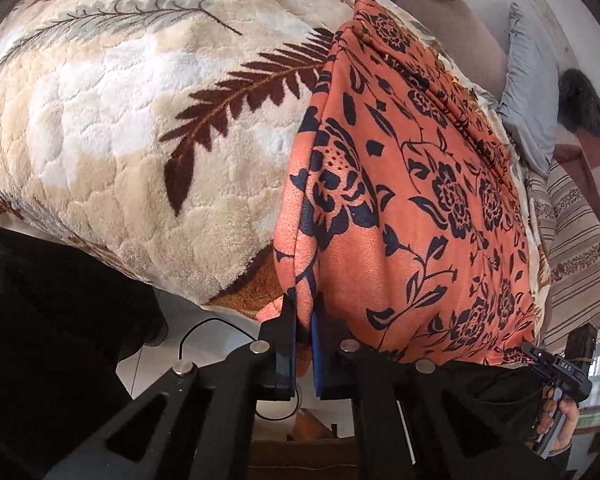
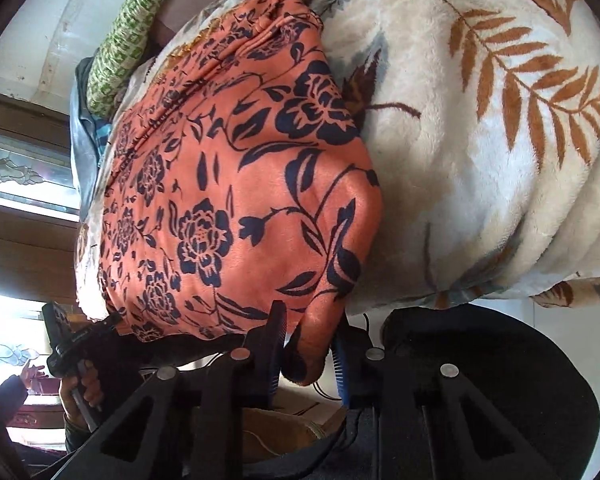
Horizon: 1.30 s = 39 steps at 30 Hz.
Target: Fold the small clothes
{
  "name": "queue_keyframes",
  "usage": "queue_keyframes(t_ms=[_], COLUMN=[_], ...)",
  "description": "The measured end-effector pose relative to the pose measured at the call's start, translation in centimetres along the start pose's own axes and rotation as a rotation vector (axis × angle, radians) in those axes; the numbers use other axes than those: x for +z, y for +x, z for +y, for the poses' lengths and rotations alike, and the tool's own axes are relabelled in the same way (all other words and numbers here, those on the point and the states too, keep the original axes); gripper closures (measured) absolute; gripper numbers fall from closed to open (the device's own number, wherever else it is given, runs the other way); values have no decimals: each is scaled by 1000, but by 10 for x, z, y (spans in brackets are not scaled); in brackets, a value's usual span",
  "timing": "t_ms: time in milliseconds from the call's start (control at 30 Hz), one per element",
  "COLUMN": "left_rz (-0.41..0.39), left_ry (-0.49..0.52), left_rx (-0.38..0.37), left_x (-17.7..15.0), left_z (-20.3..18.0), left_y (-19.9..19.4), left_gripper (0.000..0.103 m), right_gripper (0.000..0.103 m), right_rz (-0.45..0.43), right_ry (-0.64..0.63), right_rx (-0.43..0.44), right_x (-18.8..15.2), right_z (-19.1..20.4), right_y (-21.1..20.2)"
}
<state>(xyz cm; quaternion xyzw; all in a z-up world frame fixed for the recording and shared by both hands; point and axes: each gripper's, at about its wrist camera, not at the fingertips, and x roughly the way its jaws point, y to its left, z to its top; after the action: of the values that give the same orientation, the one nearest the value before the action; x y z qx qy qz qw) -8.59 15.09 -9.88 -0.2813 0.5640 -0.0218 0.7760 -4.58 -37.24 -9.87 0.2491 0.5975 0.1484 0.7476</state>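
An orange cloth with dark blue flowers [image 1: 412,200] lies spread on a fluffy cream blanket with brown fern leaves [image 1: 120,120]. My left gripper [image 1: 304,320] is shut on the cloth's near left corner at the bed edge. In the right wrist view the same cloth [image 2: 236,184] fills the middle, and my right gripper [image 2: 310,332] has its jaws around the near right corner, narrowly apart with cloth bunched between them. The other gripper and the hand holding it show at the far side of each view [image 1: 560,372] [image 2: 72,348].
The blanket [image 2: 480,140] covers a bed. A green patterned pillow [image 2: 128,36] and a grey cloth [image 1: 528,92] lie at the far end, a striped cloth [image 1: 572,240] beside them. White floor tiles with a black cable [image 1: 204,332] lie below the bed edge.
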Motion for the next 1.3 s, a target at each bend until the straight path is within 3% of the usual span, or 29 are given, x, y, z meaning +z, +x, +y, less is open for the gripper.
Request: queue_keyframes(t_ms=[200, 333, 467, 733, 900, 1000, 1067, 1100, 1133, 1167, 1300], left_rz=[-106, -196, -276, -330, -386, -386, -382, -381, -382, -375, -356], left_ry=[1, 46, 94, 137, 158, 142, 139, 155, 174, 191, 184], left_rx=[-135, -224, -279, -291, -259, -231, -246, -240, -233, -224, -196], left_x=[14, 29, 47, 116, 191, 237, 244, 241, 234, 226, 187], left_z=[-8, -24, -43, -82, -111, -121, -123, -124, -125, -124, -103], left_y=[-47, -82, -109, -119, -109, -93, -86, -82, -79, -76, -72], left_gripper=[97, 97, 97, 97, 98, 98, 98, 98, 98, 98, 98], right_gripper=[88, 88, 88, 88, 88, 88, 80, 70, 29, 14, 11], right_rz=[-119, -209, -286, -383, -445, -464, -405, -366, -327, -290, -92], right_ry=[35, 47, 49, 51, 51, 74, 112, 97, 77, 60, 45], right_rx=[156, 296, 367, 408, 402, 346, 367, 354, 314, 267, 201], right_x=[4, 18, 38, 108, 185, 232, 240, 234, 224, 210, 133], right_z=[14, 22, 31, 33, 37, 34, 28, 28, 29, 28, 20], right_y=[-32, -59, -77, -89, -90, -80, -67, -62, -57, -54, -44])
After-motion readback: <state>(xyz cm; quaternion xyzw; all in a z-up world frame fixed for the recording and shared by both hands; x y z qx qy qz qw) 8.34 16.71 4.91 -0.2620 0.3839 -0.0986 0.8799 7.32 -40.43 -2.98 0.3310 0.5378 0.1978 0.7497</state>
